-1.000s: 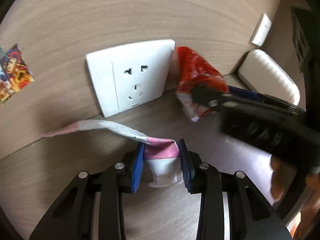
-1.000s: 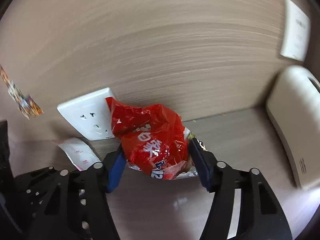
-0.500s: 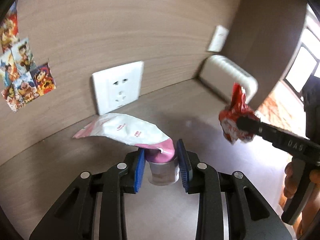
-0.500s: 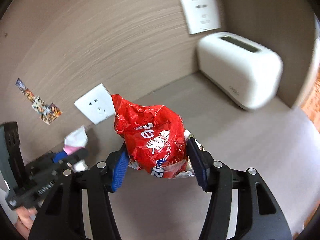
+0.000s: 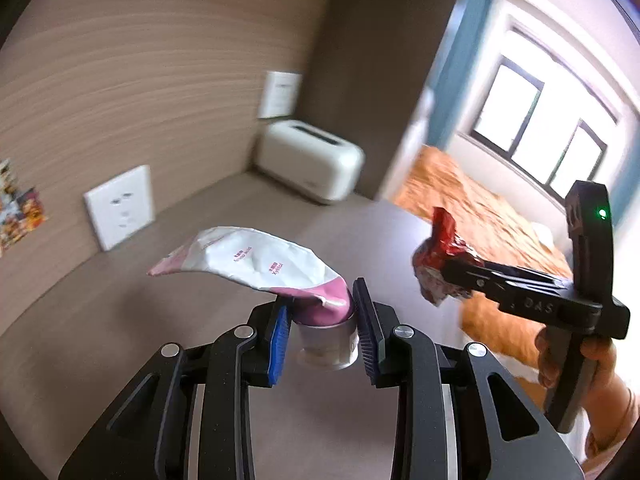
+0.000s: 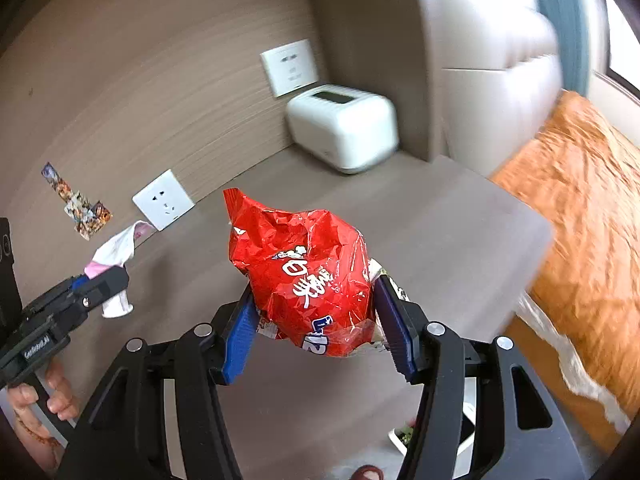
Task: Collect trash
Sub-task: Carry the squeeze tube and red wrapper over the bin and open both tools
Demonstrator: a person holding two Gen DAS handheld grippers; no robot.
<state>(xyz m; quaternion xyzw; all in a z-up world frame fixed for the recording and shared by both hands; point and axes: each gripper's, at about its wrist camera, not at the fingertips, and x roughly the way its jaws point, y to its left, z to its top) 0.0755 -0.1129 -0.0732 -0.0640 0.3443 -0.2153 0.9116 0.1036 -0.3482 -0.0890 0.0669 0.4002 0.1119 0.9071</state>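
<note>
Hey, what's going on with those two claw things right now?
Left gripper shut on squeezed white-and-pink tube. Right gripper shut on crumpled red snack bag. Both lifted above wooden tabletop; nothing in the way.

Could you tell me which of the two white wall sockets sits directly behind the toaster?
The upper wall socket, in the corner above the toaster; the lower wall socket sits down by the desk.

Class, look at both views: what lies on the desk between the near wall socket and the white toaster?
Nothing: in the right wrist view the desk is bare between wall socket and toaster.
</note>
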